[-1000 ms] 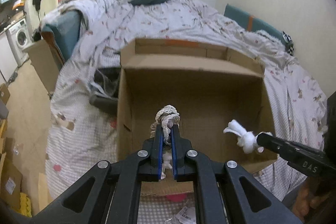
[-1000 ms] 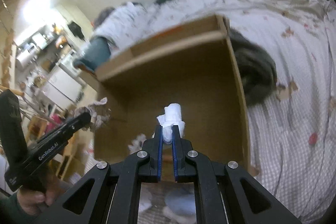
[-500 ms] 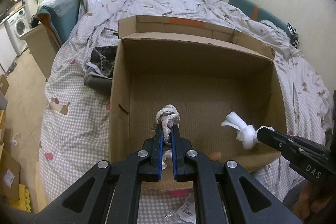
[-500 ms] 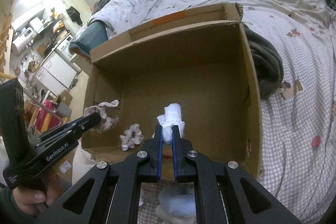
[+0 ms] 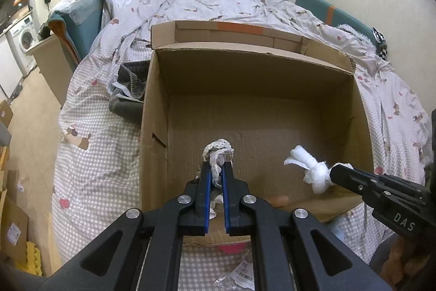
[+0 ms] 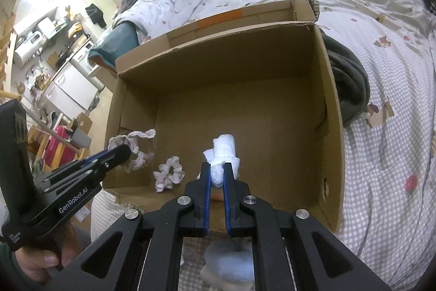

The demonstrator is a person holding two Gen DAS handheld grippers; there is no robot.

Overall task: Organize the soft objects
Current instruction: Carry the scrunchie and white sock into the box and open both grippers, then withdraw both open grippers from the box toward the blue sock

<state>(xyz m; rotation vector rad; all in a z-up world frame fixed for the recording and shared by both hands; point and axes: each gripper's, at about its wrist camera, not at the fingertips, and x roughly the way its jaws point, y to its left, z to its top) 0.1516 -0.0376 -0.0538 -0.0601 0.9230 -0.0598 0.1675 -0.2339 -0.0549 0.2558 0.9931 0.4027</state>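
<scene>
We read "GenRobot.AI" in white on the side of the left gripper (image 6: 120, 154) in the right wrist view, and "DAS" on the side of the right gripper (image 5: 333, 172) in the left wrist view; a small printed label (image 5: 244, 273) lies on the checked bedspread (image 5: 103, 162) below the box, text too small to read. Left gripper: jaws pressed nearly together, pinching a beige crocheted scrunchie (image 5: 218, 154), which sticks up past the fingertips over the near left part of the open cardboard box (image 5: 152, 111). Right gripper: jaws also nearly closed, pinching a knotted white cloth (image 6: 222, 154) held over the box's near middle. We see both grippers angled down into the box, side by side, apart from each other. A second pale scrunchie (image 6: 169, 173) lies on the box floor near the front wall, between the two grippers in the right wrist view. The box sits on the bedspread, with dark folded clothes (image 5: 130, 89) touching its left wall. A white fluffy item (image 6: 229, 266) lies just outside the front wall.
</scene>
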